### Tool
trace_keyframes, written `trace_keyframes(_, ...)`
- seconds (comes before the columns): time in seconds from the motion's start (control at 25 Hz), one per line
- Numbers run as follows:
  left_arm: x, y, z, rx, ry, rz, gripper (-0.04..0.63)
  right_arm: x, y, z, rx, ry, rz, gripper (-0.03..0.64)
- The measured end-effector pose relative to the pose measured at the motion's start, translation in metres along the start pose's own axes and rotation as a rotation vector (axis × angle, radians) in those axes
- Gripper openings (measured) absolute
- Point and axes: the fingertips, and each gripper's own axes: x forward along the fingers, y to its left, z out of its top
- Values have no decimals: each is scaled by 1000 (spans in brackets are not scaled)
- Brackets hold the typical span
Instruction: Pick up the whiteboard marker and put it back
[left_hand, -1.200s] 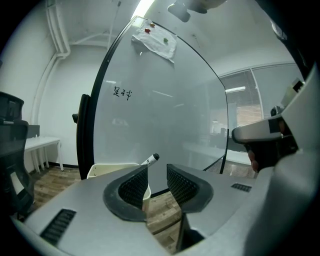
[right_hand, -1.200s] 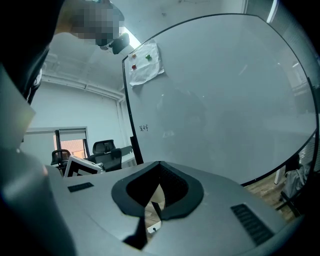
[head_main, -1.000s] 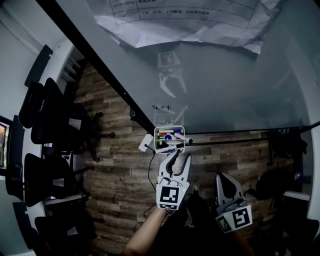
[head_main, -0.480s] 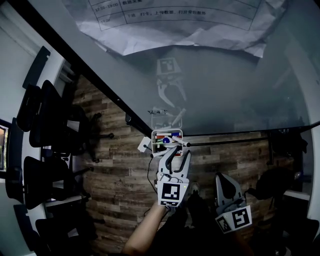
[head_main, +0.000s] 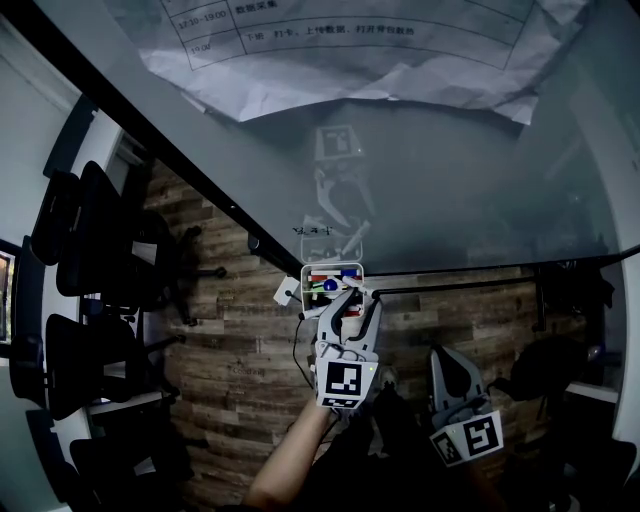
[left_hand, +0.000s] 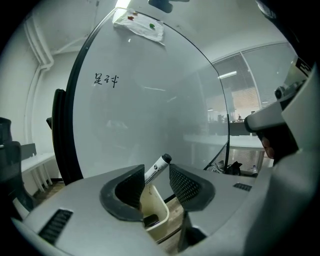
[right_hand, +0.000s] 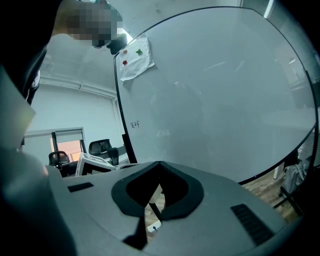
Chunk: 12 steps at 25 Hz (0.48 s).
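The left gripper has its jaws spread and just been opening. The whiteboard marker stands between them, seemingly untouched, in the cream holder. Its long axis leans toward 1 o'clock, cap up. The right gripper, pressed together, waits farther off at 4 o'clock. The marker's logo and the board scribble are unreadable.

The whiteboard marker leans in the holder before the whiteboard, between the left gripper's fingers.
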Motion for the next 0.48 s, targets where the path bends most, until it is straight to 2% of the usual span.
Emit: trace_keyframes(0.48,7,3,1,30,9,14,147,5,-4,-4,9,11,-4,12)
